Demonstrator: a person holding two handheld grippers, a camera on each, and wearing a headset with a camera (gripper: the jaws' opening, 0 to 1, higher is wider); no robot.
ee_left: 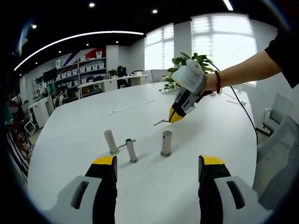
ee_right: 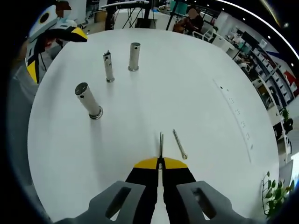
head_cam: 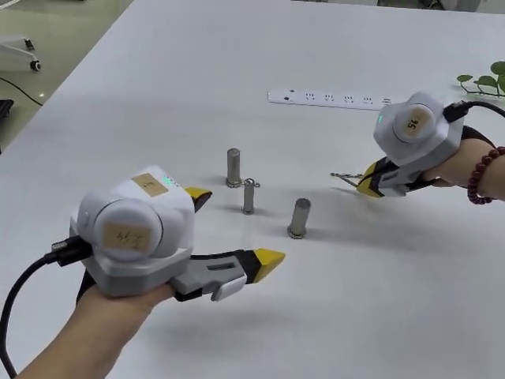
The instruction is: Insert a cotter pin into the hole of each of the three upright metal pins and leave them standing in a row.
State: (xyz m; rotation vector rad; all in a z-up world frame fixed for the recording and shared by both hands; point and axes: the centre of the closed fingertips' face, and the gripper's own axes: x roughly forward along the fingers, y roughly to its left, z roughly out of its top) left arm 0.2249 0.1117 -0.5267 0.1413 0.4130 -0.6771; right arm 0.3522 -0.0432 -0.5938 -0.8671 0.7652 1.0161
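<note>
Three upright metal pins stand in a slanted row on the white table: far pin (head_cam: pixel 233 167), middle pin (head_cam: pixel 249 196), near pin (head_cam: pixel 299 218). The middle pin (ee_left: pixel 132 150) has a cotter pin (ee_left: pixel 127 142) through its top. My right gripper (head_cam: pixel 368 185) hovers to the right of the row, shut on a cotter pin (ee_right: pixel 160 143) that sticks out forward from its jaws. A second cotter pin (ee_right: pixel 179 143) lies loose on the table just beside it. My left gripper (head_cam: pixel 233 227) is open in front of the row with nothing between its fingers (ee_left: pixel 105 162).
A white power strip (head_cam: pixel 327 99) lies across the table behind the pins. Green plant leaves (head_cam: pixel 485 81) show at the far right edge. The floor lies beyond the table's left edge. Office shelves and desks stand in the background.
</note>
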